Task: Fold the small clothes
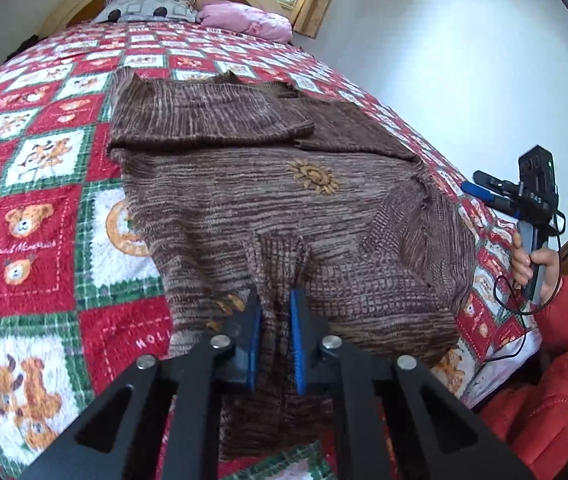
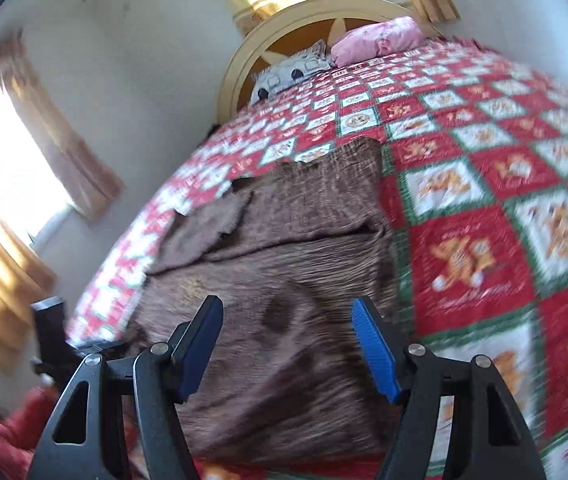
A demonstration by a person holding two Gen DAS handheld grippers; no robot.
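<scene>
The left claw [image 1: 276,304] is clenched on the brown sweater's [image 1: 268,200] near hem; the right claw [image 2: 287,316] hovers released above that sweater, pillows [image 1: 152,10] lying beyond.

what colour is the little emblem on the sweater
Golden-orange, a sun-like emblem on the brown sweater; clearest in the left wrist view.

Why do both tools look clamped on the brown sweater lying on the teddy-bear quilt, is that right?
Not quite. Only the left tool is clamped on the brown sweater; the right wrist view shows the right tool open above it. The teddy-bear quilt is right.
</scene>
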